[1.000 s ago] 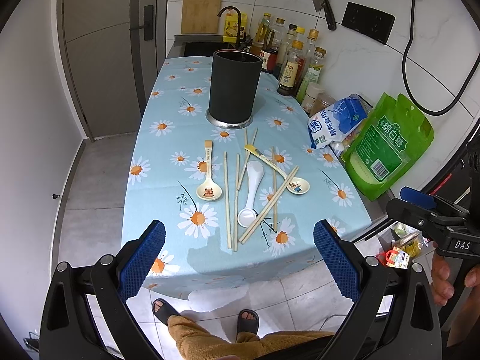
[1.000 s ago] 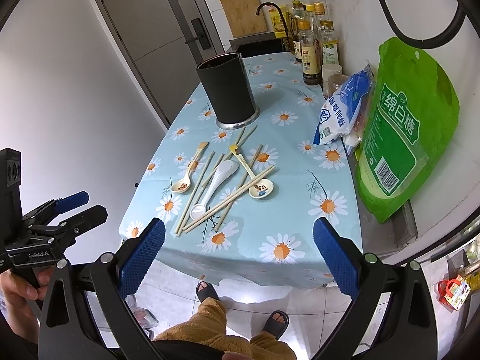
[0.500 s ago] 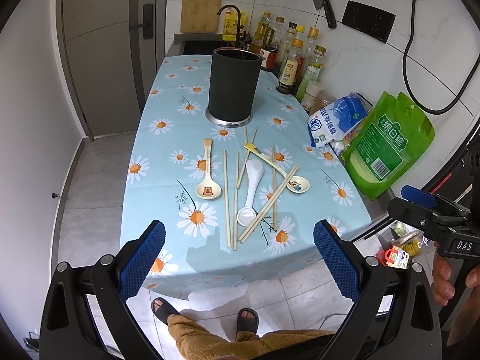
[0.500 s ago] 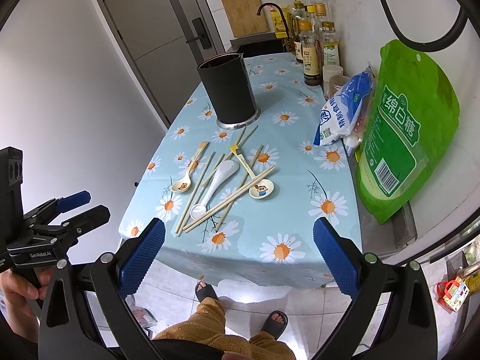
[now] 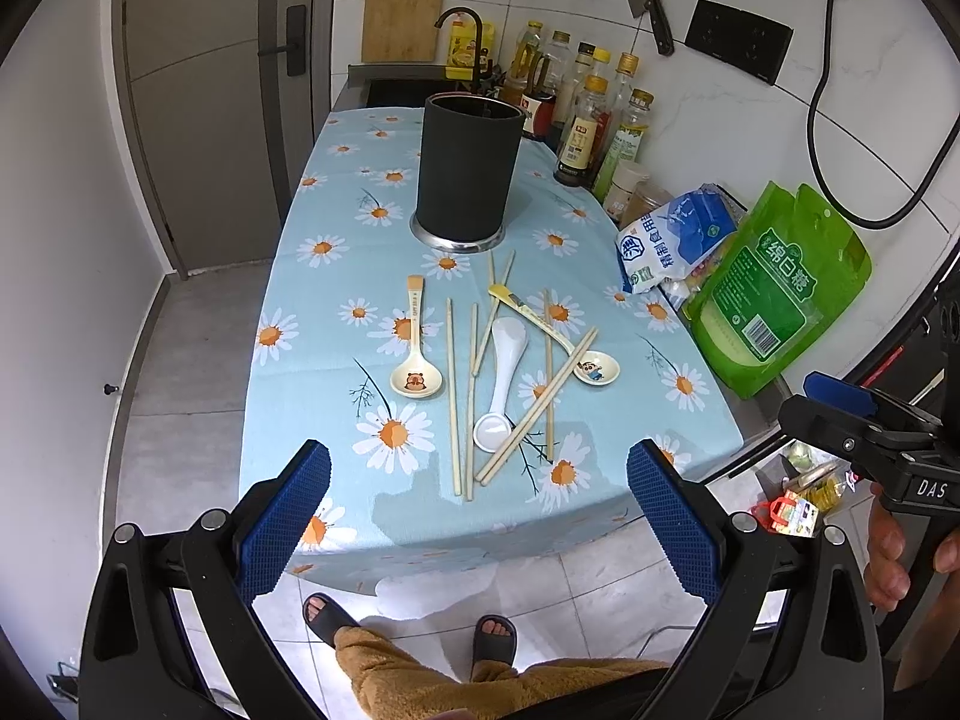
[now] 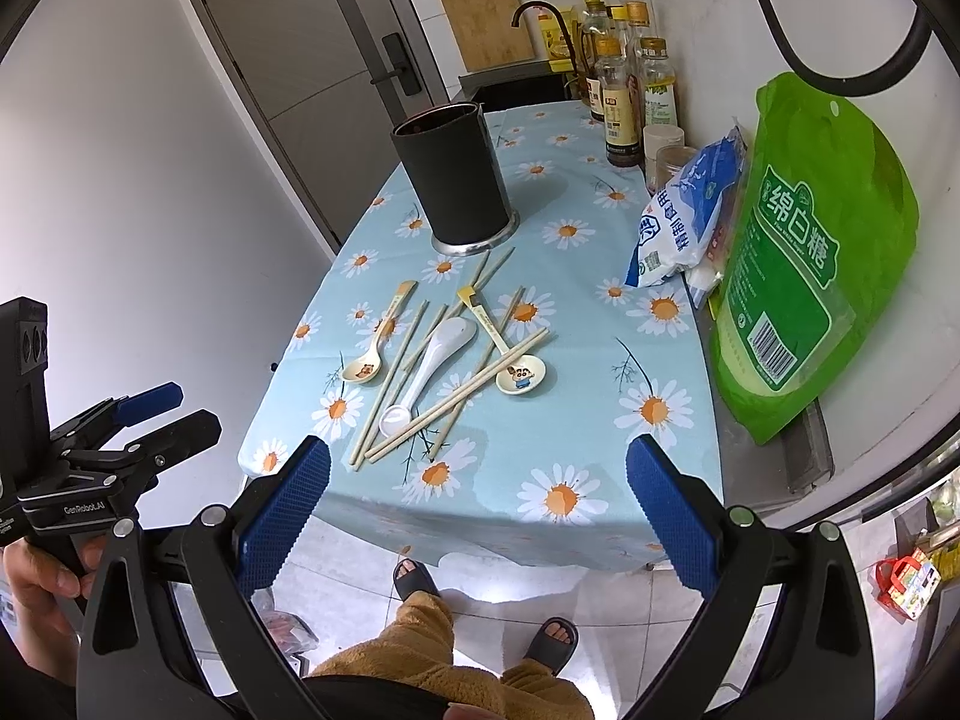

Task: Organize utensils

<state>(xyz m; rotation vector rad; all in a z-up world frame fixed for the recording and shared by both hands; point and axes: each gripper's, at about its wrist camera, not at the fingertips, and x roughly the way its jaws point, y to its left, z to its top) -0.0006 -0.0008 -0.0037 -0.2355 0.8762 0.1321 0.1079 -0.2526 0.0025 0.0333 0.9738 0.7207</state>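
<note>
Utensils (image 5: 498, 372) lie loose on table (image 5: 312, 360); black cylindrical holder (image 5: 468, 174) upright, contents unseen. Left tool (image 5: 478, 507), right tool (image 6: 477, 501) spread wide, empty.

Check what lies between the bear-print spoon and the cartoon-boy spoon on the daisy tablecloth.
Between the bear-print spoon and the cartoon-boy spoon lie wooden chopsticks and a plain white ceramic spoon, clearest in the left wrist view.

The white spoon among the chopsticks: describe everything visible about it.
The white spoon is plain, glossy, ceramic-looking, with a broad deep handle narrowing to a small round bowl. It lies flat on the daisy tablecloth, bowl toward the table's near edge, handle toward the black holder. Chopsticks lie alongside, one apparently meeting its bowl. Neither gripper touches it.
</note>
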